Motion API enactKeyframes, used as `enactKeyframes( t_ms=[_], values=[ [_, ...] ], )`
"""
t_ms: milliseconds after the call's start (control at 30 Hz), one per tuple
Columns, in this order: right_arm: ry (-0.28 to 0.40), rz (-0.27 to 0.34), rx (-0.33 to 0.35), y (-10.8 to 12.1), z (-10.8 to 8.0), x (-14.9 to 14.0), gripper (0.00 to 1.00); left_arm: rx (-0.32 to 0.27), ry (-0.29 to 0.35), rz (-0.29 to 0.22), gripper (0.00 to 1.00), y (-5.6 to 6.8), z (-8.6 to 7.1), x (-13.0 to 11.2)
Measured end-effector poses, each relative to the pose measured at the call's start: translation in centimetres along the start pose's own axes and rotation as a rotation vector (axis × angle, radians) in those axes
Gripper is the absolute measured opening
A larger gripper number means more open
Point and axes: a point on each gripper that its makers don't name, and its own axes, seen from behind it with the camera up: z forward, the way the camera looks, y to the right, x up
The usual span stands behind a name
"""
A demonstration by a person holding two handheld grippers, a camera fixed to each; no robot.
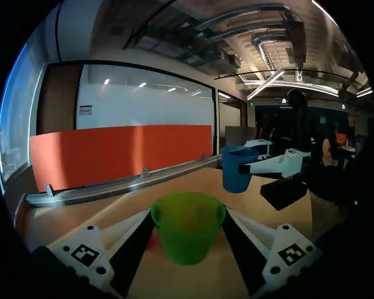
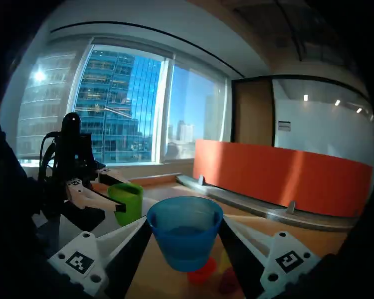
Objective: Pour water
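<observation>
In the left gripper view my left gripper [image 1: 187, 234] is shut on an upright green cup [image 1: 188, 226], held above the wooden table [image 1: 267, 207]. Farther off to the right there, my right gripper [image 1: 247, 168] holds a blue cup [image 1: 235, 168] upright. In the right gripper view my right gripper [image 2: 184, 239] is shut on that blue cup [image 2: 185, 231], which has water in its bottom. To its left the left gripper [image 2: 118, 203] carries the green cup [image 2: 126, 202], a little lower and apart from the blue one.
An orange partition panel [image 1: 122, 152] with a metal rail [image 1: 122, 183] borders the table's far edge. Small red and yellow objects [image 2: 207, 271] lie on the table under the blue cup. Large windows [image 2: 122, 104] stand behind the left gripper.
</observation>
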Motion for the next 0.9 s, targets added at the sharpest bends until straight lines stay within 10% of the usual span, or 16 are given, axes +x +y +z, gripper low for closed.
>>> enactKeyframes(
  t_ms=[900],
  values=[
    [0.029,-0.268,0.058,-1.5,3.5,5.4,0.91,-0.058,0.014,0.006,0.89,3.7,0.5,0.2]
  ],
)
